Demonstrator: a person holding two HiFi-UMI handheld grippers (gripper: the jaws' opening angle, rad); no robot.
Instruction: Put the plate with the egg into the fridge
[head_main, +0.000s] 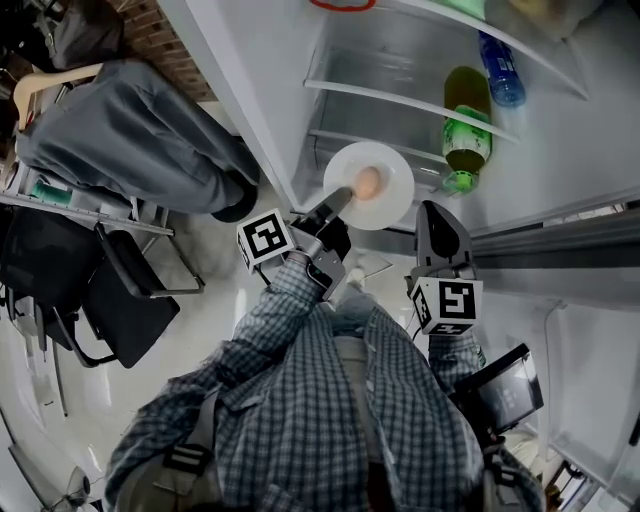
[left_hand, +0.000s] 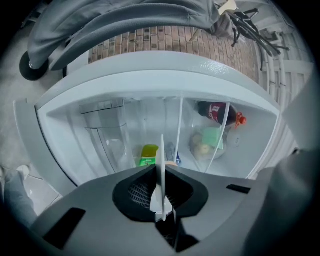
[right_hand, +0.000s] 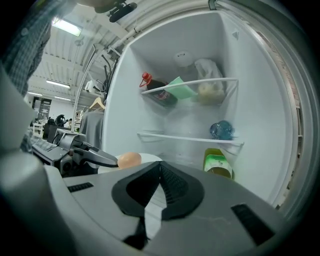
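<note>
A white plate (head_main: 390, 190) carrying a brown egg (head_main: 368, 181) hangs in front of the open fridge's lower shelves (head_main: 380, 95). My left gripper (head_main: 341, 197) is shut on the plate's near rim. In the left gripper view the plate (left_hand: 161, 165) stands edge-on between the jaws, and the egg (left_hand: 171, 163) barely peeks out beside it. My right gripper (head_main: 434, 210) is just right of the plate, shut and holding nothing. The right gripper view has its shut jaws (right_hand: 160, 164) below, with the egg (right_hand: 129, 160) and left gripper (right_hand: 87, 153) at left.
A green bottle (head_main: 465, 130) and a blue bottle (head_main: 500, 70) lie in the fridge at right. On the upper shelf are a dark red-capped bottle (right_hand: 157, 92) and bagged food (right_hand: 207, 80). A cloth-draped rack (head_main: 120, 140) and a black chair (head_main: 120, 300) stand at left.
</note>
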